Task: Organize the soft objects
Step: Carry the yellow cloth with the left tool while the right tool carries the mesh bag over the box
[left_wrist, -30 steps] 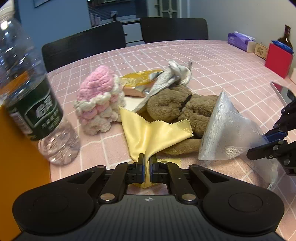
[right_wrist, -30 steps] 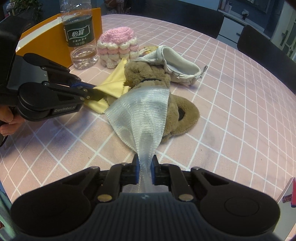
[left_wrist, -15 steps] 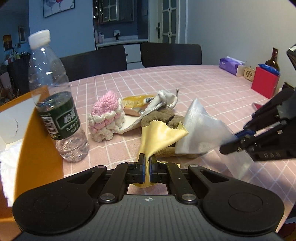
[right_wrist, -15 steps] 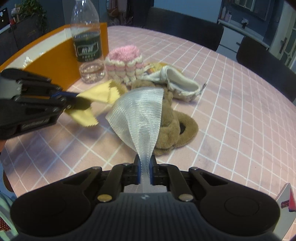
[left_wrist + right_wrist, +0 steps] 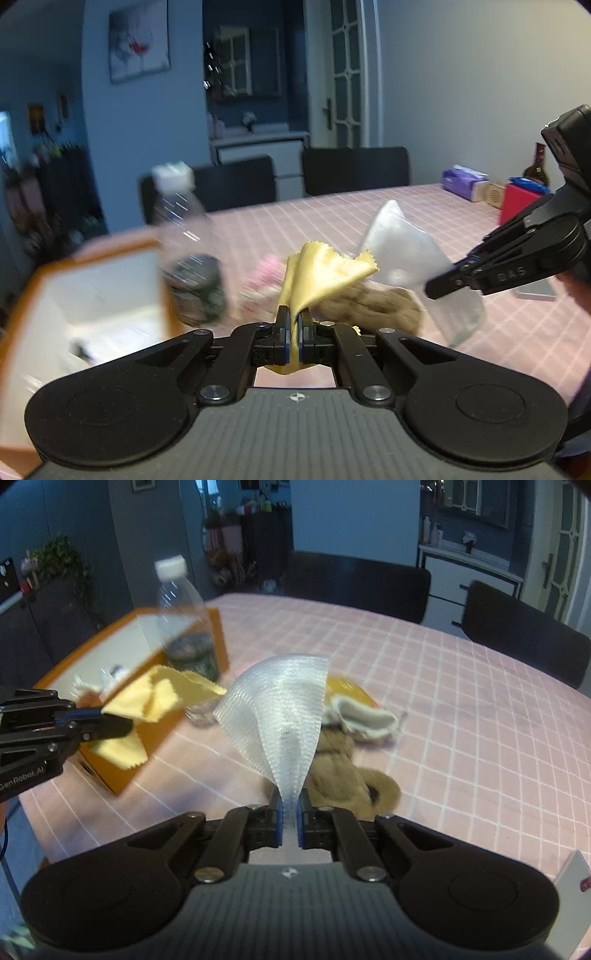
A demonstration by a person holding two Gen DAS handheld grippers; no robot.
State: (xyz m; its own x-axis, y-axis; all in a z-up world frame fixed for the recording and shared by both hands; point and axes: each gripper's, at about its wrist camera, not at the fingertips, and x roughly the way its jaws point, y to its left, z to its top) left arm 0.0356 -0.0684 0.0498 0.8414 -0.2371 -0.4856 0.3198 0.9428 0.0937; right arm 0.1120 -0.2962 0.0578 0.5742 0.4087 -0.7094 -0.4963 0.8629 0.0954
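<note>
My left gripper (image 5: 294, 325) is shut on a yellow cloth (image 5: 325, 273) and holds it in the air; it also shows in the right wrist view (image 5: 99, 725) with the cloth (image 5: 159, 698) beside the orange box (image 5: 122, 653). My right gripper (image 5: 290, 812) is shut on a white mesh cloth (image 5: 280, 716), lifted above the table; it also shows in the left wrist view (image 5: 436, 286) with the mesh (image 5: 402, 247). A brown plush toy (image 5: 347, 775) lies on the pink checked table (image 5: 461, 716). A pink crocheted piece (image 5: 262, 277) is blurred behind the yellow cloth.
A water bottle (image 5: 188, 638) stands by the orange box (image 5: 92, 295), which has white items inside. A grey-white pouch (image 5: 365, 720) and a yellow packet (image 5: 343, 686) lie behind the plush. Black chairs (image 5: 354, 583), a red box (image 5: 521, 203) and a tissue pack (image 5: 463, 182) line the far side.
Both grippers have risen from the table with their cloths. The left gripper has swung left toward the orange box, and its view is now motion-blurred.
</note>
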